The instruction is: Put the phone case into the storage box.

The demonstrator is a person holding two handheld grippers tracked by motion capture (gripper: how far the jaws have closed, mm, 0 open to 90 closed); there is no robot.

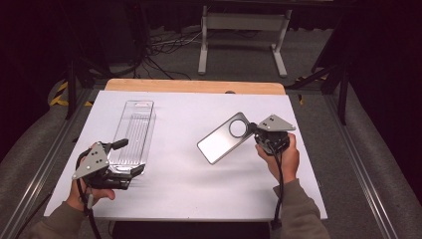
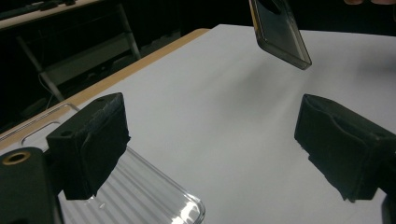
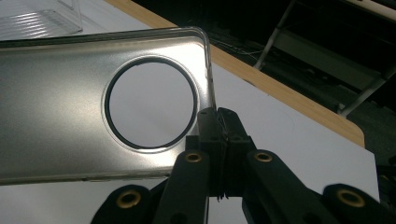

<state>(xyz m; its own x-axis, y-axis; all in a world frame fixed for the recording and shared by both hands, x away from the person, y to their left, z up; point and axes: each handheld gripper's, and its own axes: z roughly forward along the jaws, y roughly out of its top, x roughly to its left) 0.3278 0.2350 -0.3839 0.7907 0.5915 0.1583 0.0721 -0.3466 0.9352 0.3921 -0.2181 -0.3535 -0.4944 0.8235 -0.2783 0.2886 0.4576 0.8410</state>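
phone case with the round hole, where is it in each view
high view: phone case right of centre, gripped by the right tool.
left gripper view: top edge, right of centre.
right gripper view: left half.
Shared landmark: clear ribbed tray.

Left gripper [image 1: 127, 158] low at the near left, jaws spread wide with nothing between the fingers [image 2: 88, 144], right gripper [image 1: 255, 130] raised at the right, jaws pinched together, fingertips [image 3: 218, 122] clamping a thin edge, both forearms entering from below
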